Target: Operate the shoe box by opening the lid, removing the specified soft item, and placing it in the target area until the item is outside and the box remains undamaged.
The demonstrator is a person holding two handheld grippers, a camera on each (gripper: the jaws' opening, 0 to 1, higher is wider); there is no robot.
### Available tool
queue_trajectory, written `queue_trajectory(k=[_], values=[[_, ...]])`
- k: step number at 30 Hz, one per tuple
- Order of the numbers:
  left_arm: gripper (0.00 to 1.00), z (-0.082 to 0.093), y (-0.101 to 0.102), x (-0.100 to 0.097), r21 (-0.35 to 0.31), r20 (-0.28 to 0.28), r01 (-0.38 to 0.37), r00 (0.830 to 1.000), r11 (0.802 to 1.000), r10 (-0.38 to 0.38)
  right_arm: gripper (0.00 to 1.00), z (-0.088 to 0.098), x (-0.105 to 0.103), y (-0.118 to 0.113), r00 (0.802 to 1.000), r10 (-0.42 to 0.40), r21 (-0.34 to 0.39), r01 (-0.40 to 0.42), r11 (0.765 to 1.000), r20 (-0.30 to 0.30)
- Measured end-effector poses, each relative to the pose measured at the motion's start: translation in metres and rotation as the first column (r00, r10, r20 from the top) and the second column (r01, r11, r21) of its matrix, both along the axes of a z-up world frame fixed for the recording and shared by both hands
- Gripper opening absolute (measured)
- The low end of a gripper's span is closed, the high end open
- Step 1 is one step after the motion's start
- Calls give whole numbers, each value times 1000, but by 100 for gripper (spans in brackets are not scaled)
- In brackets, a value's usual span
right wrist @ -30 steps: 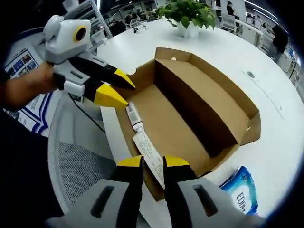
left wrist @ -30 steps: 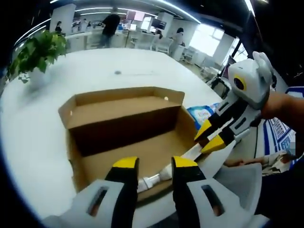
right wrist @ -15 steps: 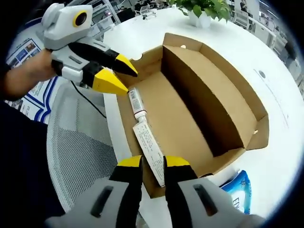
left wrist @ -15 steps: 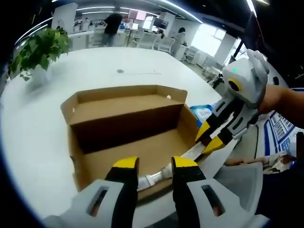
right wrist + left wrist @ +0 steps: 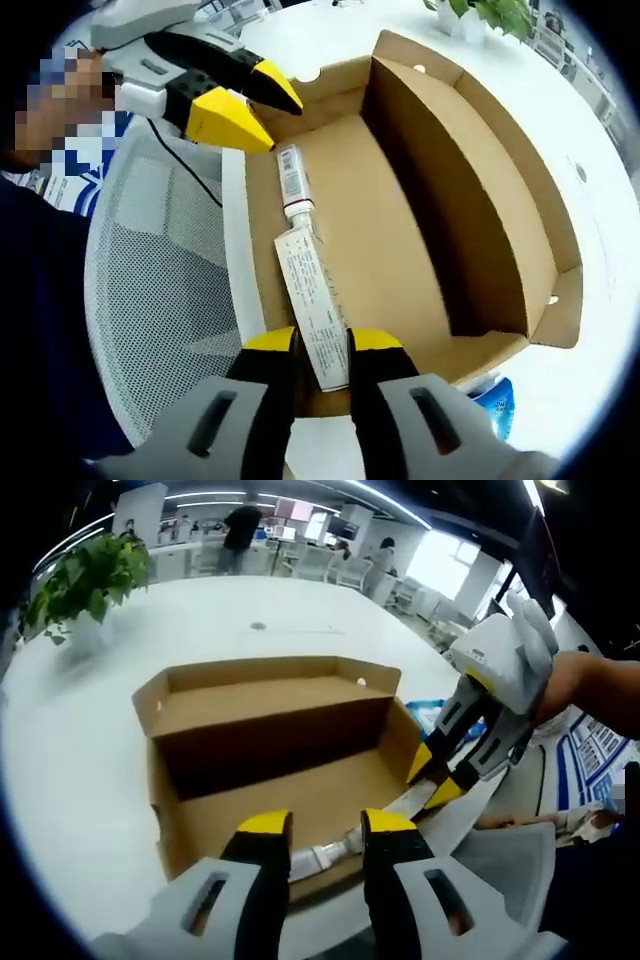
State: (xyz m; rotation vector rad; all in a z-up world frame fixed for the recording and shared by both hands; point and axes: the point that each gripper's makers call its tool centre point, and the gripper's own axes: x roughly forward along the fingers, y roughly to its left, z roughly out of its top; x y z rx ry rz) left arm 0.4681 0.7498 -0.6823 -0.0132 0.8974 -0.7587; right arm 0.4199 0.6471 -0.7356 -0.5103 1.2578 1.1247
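tabletop (image 5: 200, 610): white | box (image 5: 420, 230): open, near edge | tube (image 5: 310, 290): flat in box along near wall | left gripper (image 5: 326, 832): jaws apart over tube's capped end, grip unclear | right gripper (image 5: 310, 345): jaws narrowly apart astride tube's flat end, grip unclear

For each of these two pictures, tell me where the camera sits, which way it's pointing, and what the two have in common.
Left gripper view: rides on the left gripper, looking across the open brown cardboard shoe box toward a potted green plant; the right gripper and the person's hand enter from the right.
Right gripper view: rides on the right gripper, looking down along the box; the left gripper enters from upper left.
Shared: the box, the white tube with its printed flat end lying along the box's near wall, and the white table.
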Motion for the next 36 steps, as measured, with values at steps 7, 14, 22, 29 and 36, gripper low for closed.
queue_trajectory(k=[7, 14, 22, 29, 36], values=[[25, 0, 0, 3, 1, 0, -8, 1000, 1000, 8, 18, -7, -3, -2, 998, 53, -25, -54, 998, -22], [25, -3, 0, 2, 3, -7, -8, 1000, 1000, 8, 18, -14, -2, -1, 997, 74, -32, -75, 997, -31], [25, -6, 0, 1, 2, -15, -9, 1000, 1000, 9, 19, -21, -1, 1, 996, 82, -34, -83, 996, -36], [25, -10, -2, 2, 1, -21, -8, 1000, 1000, 8, 20, -31, -1, 4, 995, 82, -29, -83, 996, -52], [25, -11, -2, 3, 4, -26, -7, 1000, 1000, 7, 21, -47, 2, 0, 994, 108, -68, -110, 992, -34]])
